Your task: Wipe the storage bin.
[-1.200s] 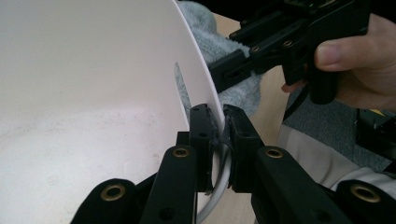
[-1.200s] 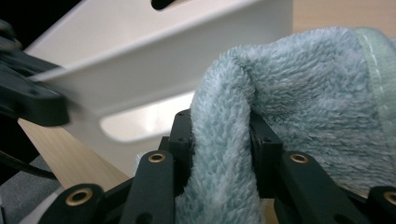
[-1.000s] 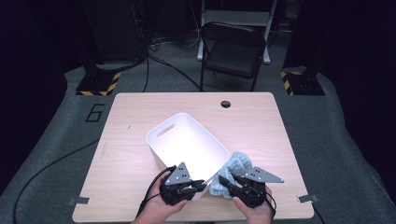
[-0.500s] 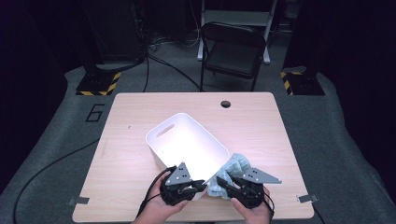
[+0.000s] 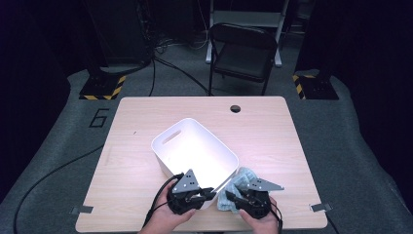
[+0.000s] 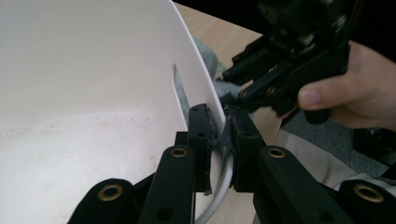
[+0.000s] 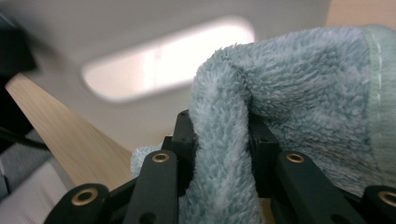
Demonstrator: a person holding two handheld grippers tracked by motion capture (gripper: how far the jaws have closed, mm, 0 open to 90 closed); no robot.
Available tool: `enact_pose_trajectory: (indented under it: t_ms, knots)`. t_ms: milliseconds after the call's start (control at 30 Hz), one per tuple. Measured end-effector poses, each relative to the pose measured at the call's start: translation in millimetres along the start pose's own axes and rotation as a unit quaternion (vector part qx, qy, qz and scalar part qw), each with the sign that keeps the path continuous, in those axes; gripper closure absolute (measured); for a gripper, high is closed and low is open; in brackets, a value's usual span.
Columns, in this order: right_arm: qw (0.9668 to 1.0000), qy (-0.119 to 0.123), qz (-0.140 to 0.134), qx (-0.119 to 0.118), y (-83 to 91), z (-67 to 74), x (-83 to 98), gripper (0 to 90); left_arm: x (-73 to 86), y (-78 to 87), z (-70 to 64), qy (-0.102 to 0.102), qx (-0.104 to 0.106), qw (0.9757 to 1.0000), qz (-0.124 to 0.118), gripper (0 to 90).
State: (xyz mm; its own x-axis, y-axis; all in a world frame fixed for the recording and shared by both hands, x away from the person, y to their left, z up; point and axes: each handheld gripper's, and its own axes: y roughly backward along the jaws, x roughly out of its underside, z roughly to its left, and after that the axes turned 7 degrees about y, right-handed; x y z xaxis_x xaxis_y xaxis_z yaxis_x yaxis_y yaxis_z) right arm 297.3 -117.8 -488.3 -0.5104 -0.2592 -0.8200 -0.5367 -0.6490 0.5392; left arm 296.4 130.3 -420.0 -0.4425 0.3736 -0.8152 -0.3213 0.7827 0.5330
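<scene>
The right gripper (image 7: 219, 140) is pinching a fold of the pale blue towel (image 7: 299, 88), its jaws having just been closing on the pile. The left gripper (image 6: 219, 135) is clamping the near wall of the white bin (image 6: 93, 93). The towel is lying at lower centre-right of the high view, touching the bin's right side. Soft, light and limp, it is likely sagging and dragging; a thick bunched fold is looking like the surest hold, while the stiff bin wall is giving firm purchase
</scene>
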Motion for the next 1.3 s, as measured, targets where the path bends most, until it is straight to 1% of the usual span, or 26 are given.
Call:
enact_pose_trajectory:
  t_ms: [67, 100, 200, 267, 300, 333, 367, 433, 500, 567, 667, 767, 833, 900, 967, 1000, 1033, 1100, 1133, 1167, 1300]
  knots:
    - [0.9996, 0.0, 0.028, -0.001, -10.8, 1.6, 7.3, 69.5, -0.1, 0.0, 0.1, -0.001, 0.0, 1.0, 0.0, 81.3]
    - [0.9994, 0.001, 0.033, -0.001, -15.6, 2.0, 10.3, 69.6, 0.0, 0.0, 0.2, 0.0, 0.001, 1.0, 0.0, 81.3]
    - [0.9995, -0.006, 0.032, -0.003, -17.3, 2.1, 11.5, 69.3, 0.2, -0.5, 0.3, 0.004, 0.001, 1.0, -0.002, 81.1]
    - [0.9996, -0.012, 0.026, -0.009, -17.1, 0.6, 12.2, 69.3, 0.2, -0.5, 0.4, 0.004, 0.001, 1.0, -0.002, 81.0]
    - [0.9996, -0.011, 0.023, -0.01, -16.7, -0.3, 12.4, 69.3, 0.1, -0.5, 0.5, 0.004, 0.002, 1.0, -0.002, 81.0]
    - [0.9996, -0.018, 0.019, -0.01, -16.1, 0.6, 12.0, 69.3, 0.2, -0.5, 0.4, 0.004, 0.002, 1.0, -0.002, 81.0]
    - [0.9997, -0.012, 0.018, -0.011, -15.2, -0.2, 11.4, 69.3, 0.2, -0.4, 0.4, 0.004, 0.001, 1.0, -0.002, 81.0]
    - [0.9997, -0.018, 0.012, -0.012, -13.3, 0.4, 9.9, 69.2, 0.2, -0.4, 0.3, 0.004, 0.001, 1.0, -0.002, 81.0]
    - [0.9997, -0.02, 0.002, -0.016, -9.5, -0.1, 7.4, 69.3, 0.2, -0.5, 0.4, 0.004, 0.001, 1.0, -0.002, 81.0]
    - [0.9995, -0.023, -0.014, -0.017, -3.9, 0.1, 3.4, 69.2, 0.2, -0.5, 0.4, 0.004, 0.001, 1.0, -0.002, 81.0]
    - [0.999, -0.015, -0.04, -0.014, 6.9, 2.2, -5.0, 69.2, 0.2, -0.6, 0.5, 0.004, 0.002, 1.0, -0.002, 80.9]
    - [0.9978, -0.005, -0.064, -0.014, 18.6, 7.6, -14.8, 69.1, 0.1, -0.9, 0.6, 0.003, 0.003, 1.0, -0.002, 80.7]
    - [0.9976, 0.008, -0.069, -0.008, 25.0, 13.1, -22.0, 69.1, 0.2, -0.9, 0.8, 0.003, 0.002, 1.0, -0.003, 80.6]
    - [0.9966, 0.017, -0.08, -0.01, 31.0, 18.3, -28.5, 69.1, 0.2, -0.8, 0.4, 0.007, 0.003, 1.0, -0.002, 80.6]
    - [0.9956, 0.031, -0.088, -0.009, 36.0, 23.2, -33.4, 69.1, 0.1, -0.6, 0.1, 0.007, 0.002, 1.0, -0.001, 80.6]
    - [0.9956, 0.031, -0.088, -0.009, 36.0, 23.2, -33.4, 69.1, 0.1, -0.6, 0.1, 0.007, 0.002, 1.0, -0.001, 80.7]
    - [0.9954, 0.039, -0.088, -0.003, 38.8, 27.8, -35.9, 69.1, -0.1, -0.6, -0.3, 0.006, 0.0, 1.0, 0.0, 80.7]
    - [0.9951, 0.052, -0.084, 0.005, 37.0, 28.5, -35.3, 69.2, -0.3, -0.9, -0.3, 0.003, -0.001, 1.0, 0.0, 80.8]
    - [0.9953, 0.051, -0.082, 0.004, 36.2, 27.6, -34.3, 69.3, -0.2, -1.0, -0.5, 0.0, -0.003, 1.0, -0.001, 80.9]
    - [0.9957, 0.048, -0.079, 0.001, 35.2, 26.5, -33.3, 69.3, 0.0, -1.1, -1.3, 0.003, -0.003, 1.0, -0.001, 81.0]
    - [0.9972, 0.041, -0.063, -0.001, 29.4, 21.9, -28.5, 69.3, -0.1, -1.2, -2.1, 0.004, -0.005, 1.0, -0.001, 81.1]
